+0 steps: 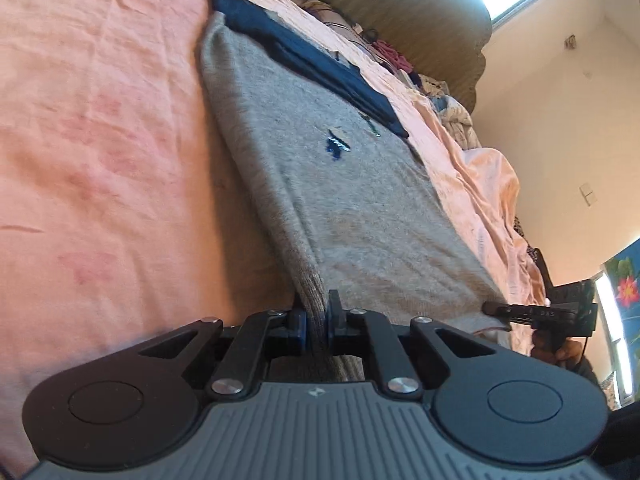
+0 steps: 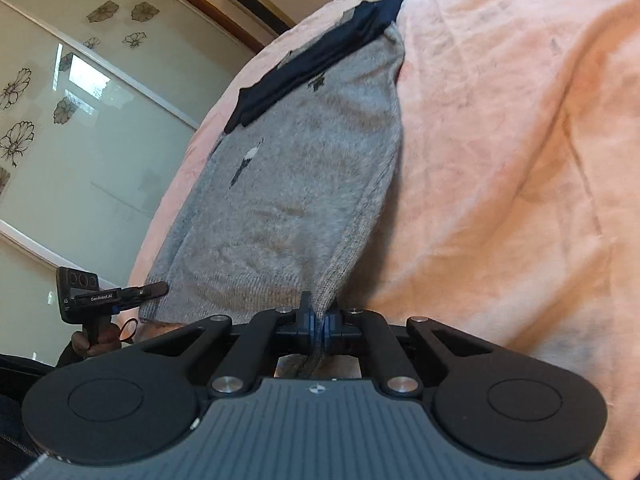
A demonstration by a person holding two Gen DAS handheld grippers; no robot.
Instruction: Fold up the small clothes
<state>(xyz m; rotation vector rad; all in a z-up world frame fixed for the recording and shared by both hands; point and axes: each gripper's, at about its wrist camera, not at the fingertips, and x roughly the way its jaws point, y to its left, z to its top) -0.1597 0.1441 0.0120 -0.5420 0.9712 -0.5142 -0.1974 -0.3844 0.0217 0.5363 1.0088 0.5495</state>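
A small grey knitted sweater [image 1: 328, 184] with a dark blue band at its far end lies spread on a pink bed sheet [image 1: 100, 152]. My left gripper [image 1: 317, 320] is shut on the ribbed hem at the sweater's near left corner, and the knit runs up between its pads. The right wrist view shows the same grey sweater [image 2: 288, 184], where my right gripper [image 2: 320, 322] is shut on the hem at the near right corner. Each gripper also appears at the side of the other's view: the right gripper [image 1: 490, 308] and the left gripper [image 2: 160, 289].
The pink sheet [image 2: 500, 160] covers the bed all around the sweater. Rumpled bedding and clothes [image 1: 448, 108] pile up at the bed's far side by a padded headboard [image 1: 420, 28]. A glass wardrobe door with flower prints [image 2: 80, 128] stands beyond the bed. A hand [image 2: 98, 340] holds the left gripper.
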